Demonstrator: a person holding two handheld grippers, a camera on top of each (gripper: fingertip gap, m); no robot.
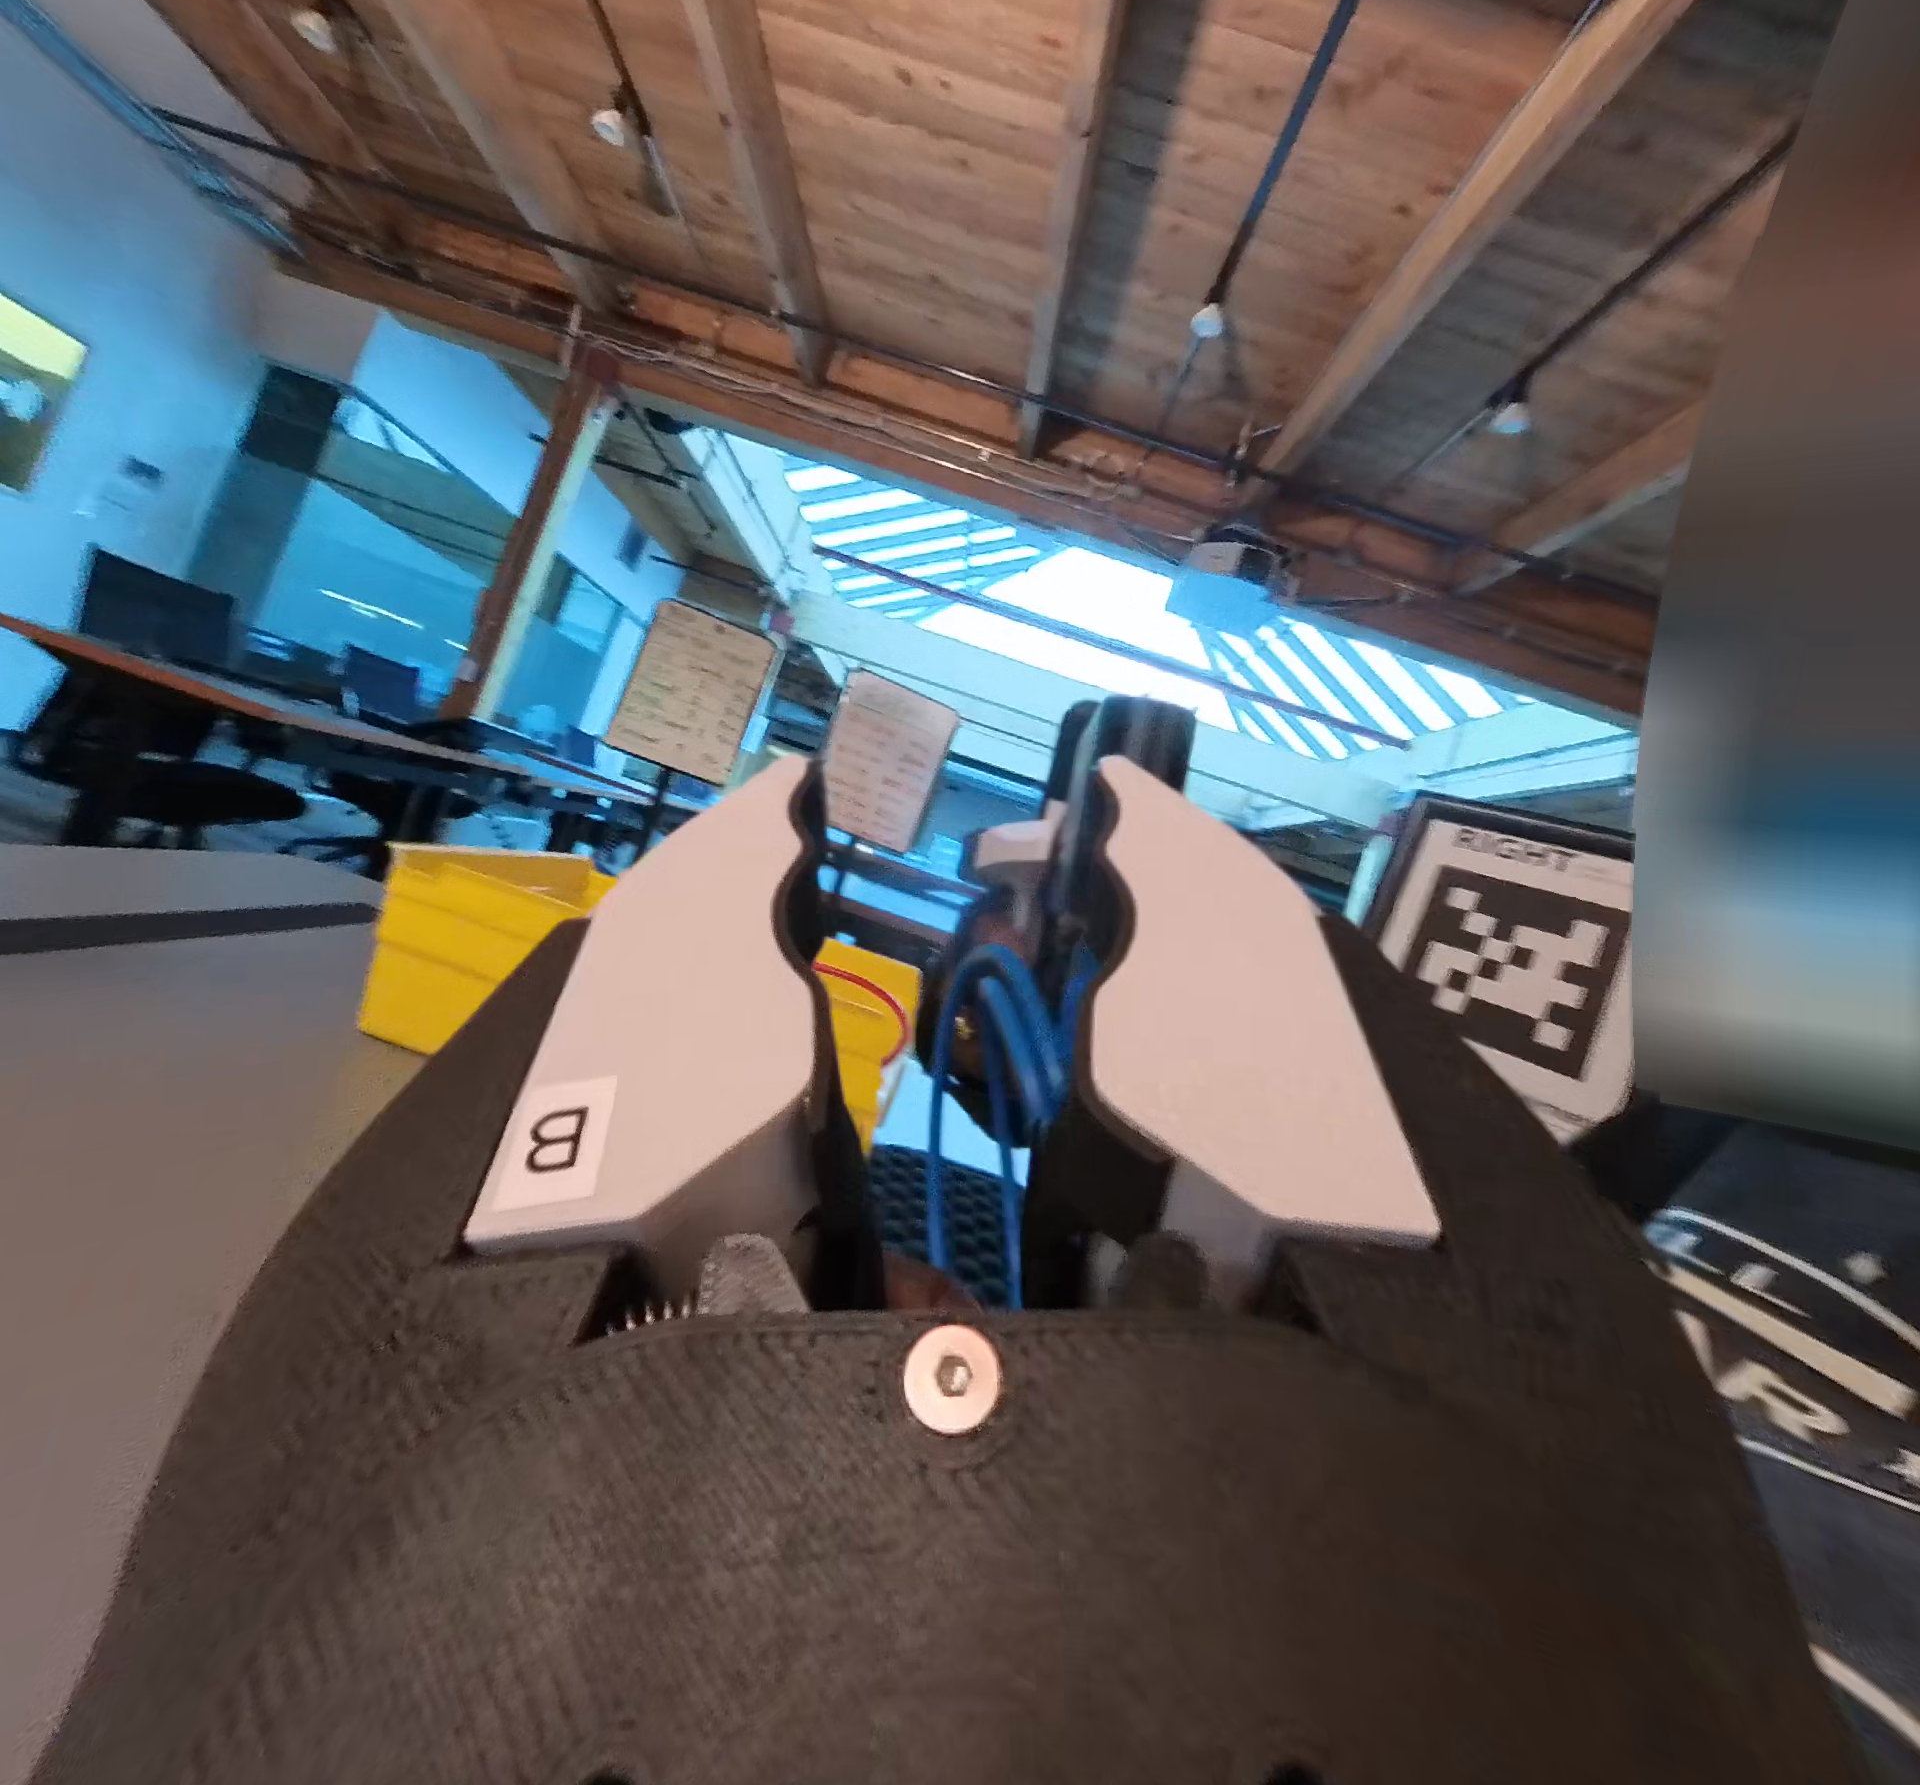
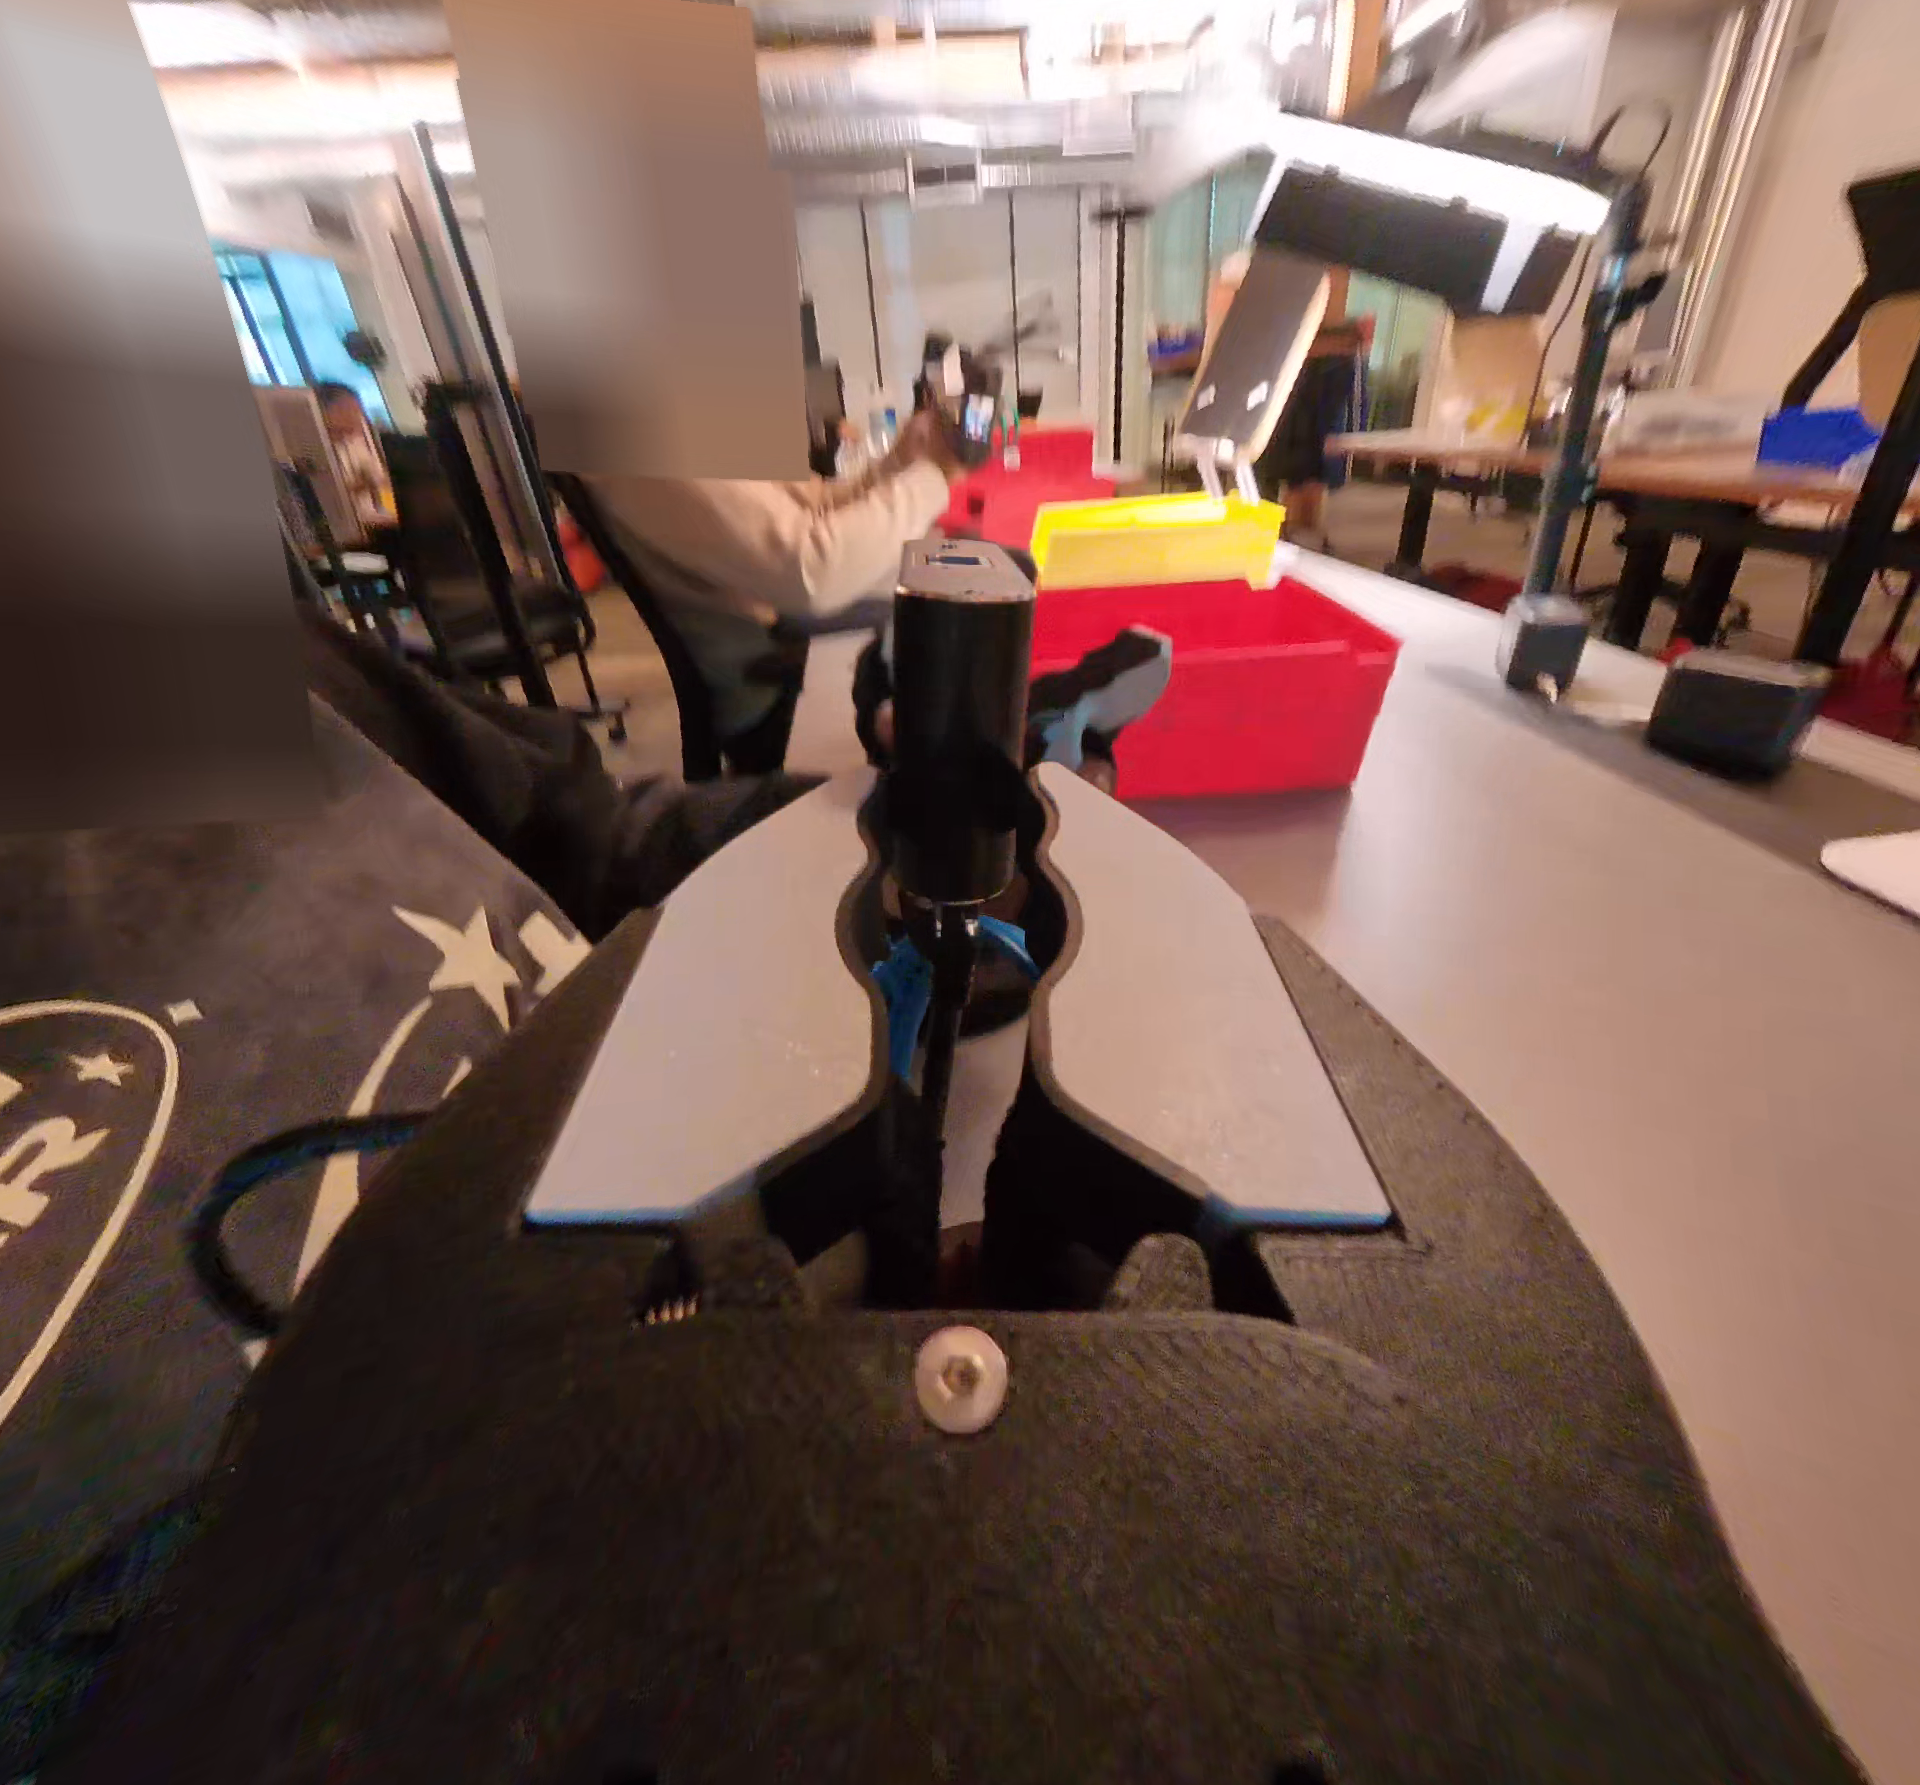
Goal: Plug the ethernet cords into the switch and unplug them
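In the right wrist view my right gripper (image 2: 956, 785) is shut on the black switch (image 2: 961, 696), which stands end-on between the fingertips. Blue ethernet cords (image 2: 902, 992) and a black lead hang from its near end, inside the jaws. Just beyond it shows a finger of my left gripper (image 2: 1101, 686). In the left wrist view my left gripper (image 1: 956, 779) is open and tilted up towards the ceiling. The blue cords (image 1: 997, 1060) hang in a loop in the gap between its fingers, and I cannot tell if they touch. The switch (image 1: 1132, 727) and right gripper sit right behind its right fingertip.
A grey table (image 2: 1558, 1008) carries a red bin (image 2: 1247, 686) and a yellow bin (image 2: 1153, 540) ahead, also in the left wrist view (image 1: 457, 946). A dark box (image 2: 1735, 717) and a stand base (image 2: 1548, 649) sit at right. A seated person (image 2: 769, 540) is behind.
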